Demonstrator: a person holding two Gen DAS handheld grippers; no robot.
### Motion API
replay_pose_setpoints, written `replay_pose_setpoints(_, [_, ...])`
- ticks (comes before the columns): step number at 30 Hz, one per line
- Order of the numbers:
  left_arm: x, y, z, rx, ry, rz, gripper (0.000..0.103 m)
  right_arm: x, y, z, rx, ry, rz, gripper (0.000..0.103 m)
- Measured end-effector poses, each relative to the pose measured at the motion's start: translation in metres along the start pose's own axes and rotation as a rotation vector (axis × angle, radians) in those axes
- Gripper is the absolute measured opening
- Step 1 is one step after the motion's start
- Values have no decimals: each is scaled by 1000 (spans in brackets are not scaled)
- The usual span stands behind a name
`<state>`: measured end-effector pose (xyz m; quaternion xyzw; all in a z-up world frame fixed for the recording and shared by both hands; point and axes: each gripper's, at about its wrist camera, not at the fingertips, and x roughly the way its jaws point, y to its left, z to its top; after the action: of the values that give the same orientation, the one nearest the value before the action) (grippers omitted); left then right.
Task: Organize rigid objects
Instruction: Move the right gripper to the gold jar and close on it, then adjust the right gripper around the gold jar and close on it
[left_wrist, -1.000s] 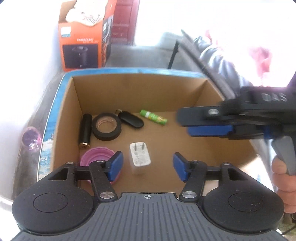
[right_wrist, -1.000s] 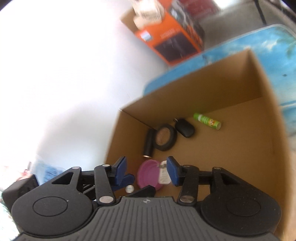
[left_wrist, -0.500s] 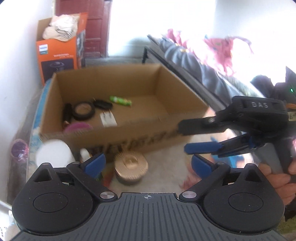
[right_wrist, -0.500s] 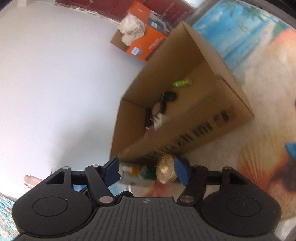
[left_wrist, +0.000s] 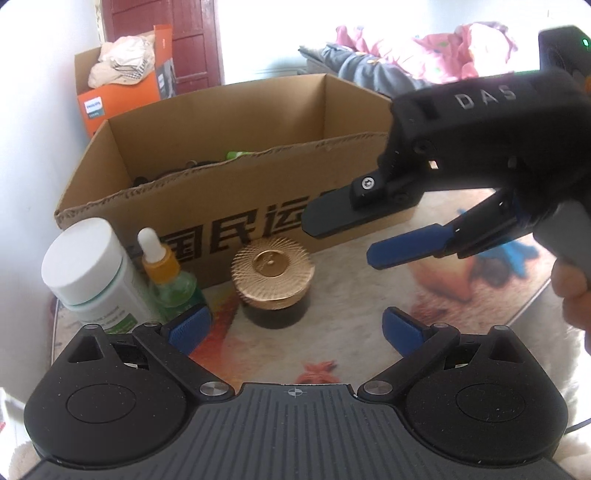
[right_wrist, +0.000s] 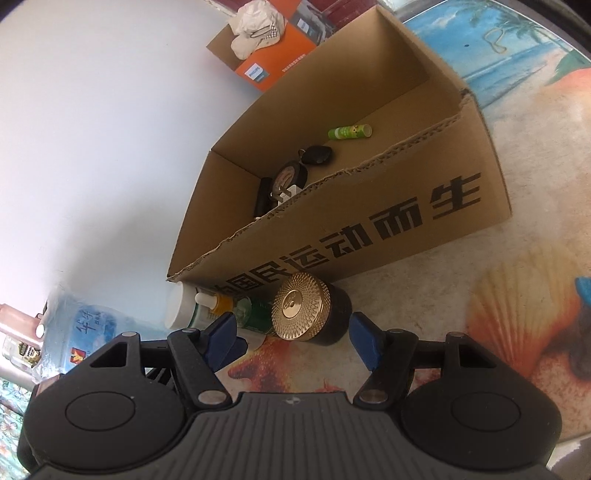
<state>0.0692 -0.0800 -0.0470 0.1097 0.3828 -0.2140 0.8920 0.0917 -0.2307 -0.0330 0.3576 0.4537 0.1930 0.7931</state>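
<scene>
Just in front of the box (left_wrist: 236, 206), on the patterned surface (right_wrist: 424, 295), stands a dark jar (left_wrist: 274, 281) with a ribbed gold lid, close to the box's printed front wall though I cannot tell whether it touches. Beside it on the left in the left wrist view are a green dropper bottle (left_wrist: 168, 275) with an orange collar and white tip, and next to that a white-capped bottle (left_wrist: 86, 269); the three form a tight row along the box front. Inside the box, seen from the right wrist view, lie a green tube (right_wrist: 350, 131), a black key fob (right_wrist: 318, 155), a tape roll (right_wrist: 289, 177), a black cylinder (right_wrist: 263, 197) and a white plug (right_wrist: 286, 192), the last three bunched at the near left corner. The left hand-held gripper (left_wrist: 295, 328) hangs low before the jar with its blue pads spread wide and nothing between them. The right hand-held gripper (right_wrist: 291, 341) points at the jar, its jaws parted about the jar's width and clear of it, holding nothing; in the left view its body reaches in from the right above the surface, gripped by a hand (left_wrist: 574, 295). Behind the box sits an orange carton (left_wrist: 125, 79) with a pale cloth (left_wrist: 120, 62) in it.
</scene>
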Motion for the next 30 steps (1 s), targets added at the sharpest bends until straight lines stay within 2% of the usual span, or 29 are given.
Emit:
replay_pose_setpoints(8, [14, 2, -6, 35, 3, 14, 100, 10, 0, 4, -22, 0, -10, 60])
replay_pose_setpoints(14, [27, 5, -5, 23, 10, 13, 99, 19, -2, 14, -52, 9, -24, 58])
replay_pose_setpoints(25, [31, 0, 3, 39, -28, -41, 96, 43, -5, 24, -72, 82, 11, 57])
replay_pose_setpoints(30, [28, -9, 3, 48, -27, -74, 97, 32, -9, 20, -72, 78, -8, 57])
